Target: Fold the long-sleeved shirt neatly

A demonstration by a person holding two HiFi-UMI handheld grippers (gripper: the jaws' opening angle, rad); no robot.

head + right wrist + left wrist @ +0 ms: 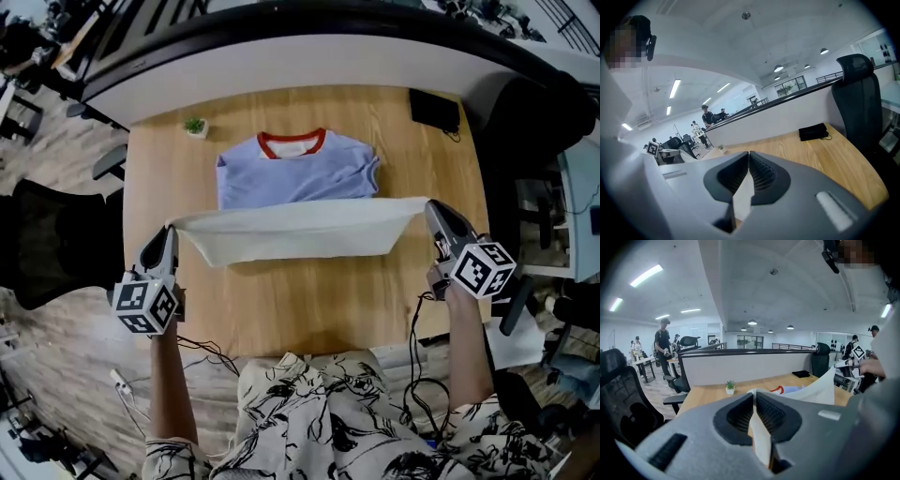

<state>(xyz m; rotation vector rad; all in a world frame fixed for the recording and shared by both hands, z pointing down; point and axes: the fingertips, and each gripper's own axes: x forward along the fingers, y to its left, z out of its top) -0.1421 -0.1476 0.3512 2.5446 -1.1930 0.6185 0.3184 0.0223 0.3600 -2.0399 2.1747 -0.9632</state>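
A light blue long-sleeved shirt (295,173) with a red collar lies on the wooden table (309,309), collar toward the far edge. Its near part is lifted off the table as a pale band (295,230), inside showing, stretched between both grippers. My left gripper (171,232) is shut on the band's left corner, and my right gripper (433,210) is shut on its right corner. In the left gripper view white cloth (761,441) runs out between the closed jaws of the left gripper (754,397). The right gripper view shows the right gripper (749,157) pinching a strip of cloth (743,199) the same way.
A small potted plant (195,126) stands at the table's far left. A flat black pouch (434,110) with a cord lies at the far right corner. A grey partition runs behind the table. A black office chair (47,239) stands left of it. Cables hang off the near edge.
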